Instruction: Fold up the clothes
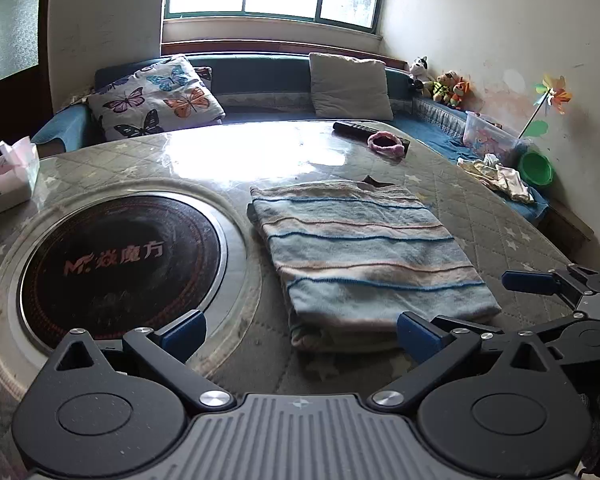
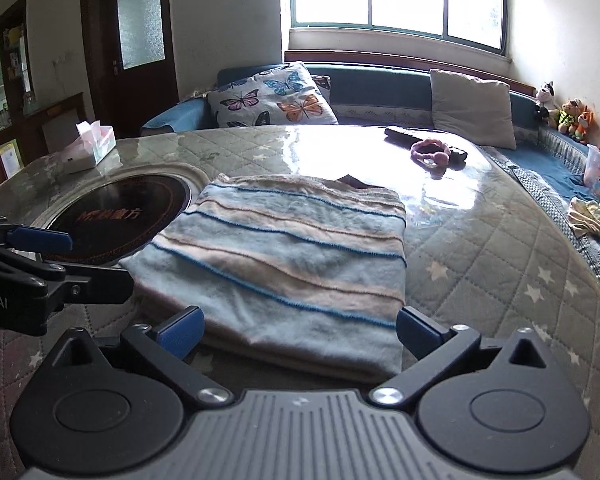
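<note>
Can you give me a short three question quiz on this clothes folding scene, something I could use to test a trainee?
1. True or false: the striped garment lies folded flat on the table.
2. What lies beside the garment, set into the table top? A) a round black cooktop B) a sink C) a laundry basket
3. Fill in: the left gripper and the right gripper both stand ____, holding nothing.

Key
1. True. It rests as a neat rectangle with no gripper holding it.
2. A.
3. Open. Each pair of blue fingers is spread wide near the garment's near edge.
</note>
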{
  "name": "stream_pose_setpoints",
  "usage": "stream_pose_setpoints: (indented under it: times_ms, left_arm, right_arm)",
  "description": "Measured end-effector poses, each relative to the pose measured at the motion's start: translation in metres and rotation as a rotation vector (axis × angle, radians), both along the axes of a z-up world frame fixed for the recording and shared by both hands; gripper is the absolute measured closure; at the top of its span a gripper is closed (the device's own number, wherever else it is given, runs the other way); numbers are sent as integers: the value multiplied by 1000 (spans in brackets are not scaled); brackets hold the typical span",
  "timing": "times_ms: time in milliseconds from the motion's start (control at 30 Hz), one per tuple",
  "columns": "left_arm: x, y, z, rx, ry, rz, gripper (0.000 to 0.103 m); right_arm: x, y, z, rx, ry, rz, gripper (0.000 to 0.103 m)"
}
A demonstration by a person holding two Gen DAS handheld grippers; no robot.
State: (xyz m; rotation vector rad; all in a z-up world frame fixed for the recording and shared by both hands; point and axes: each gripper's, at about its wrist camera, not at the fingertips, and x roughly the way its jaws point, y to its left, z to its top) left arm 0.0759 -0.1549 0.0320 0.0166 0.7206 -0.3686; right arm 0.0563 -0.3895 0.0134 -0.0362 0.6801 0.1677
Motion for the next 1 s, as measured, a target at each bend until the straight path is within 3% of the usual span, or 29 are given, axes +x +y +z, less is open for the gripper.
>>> stream_pose_setpoints:
  times_ms: [1000]
  left_arm:
    - [-43,2,-13,69,5,-17,0]
  right_arm:
    - [-41,8,-13,-1,17,-87,0]
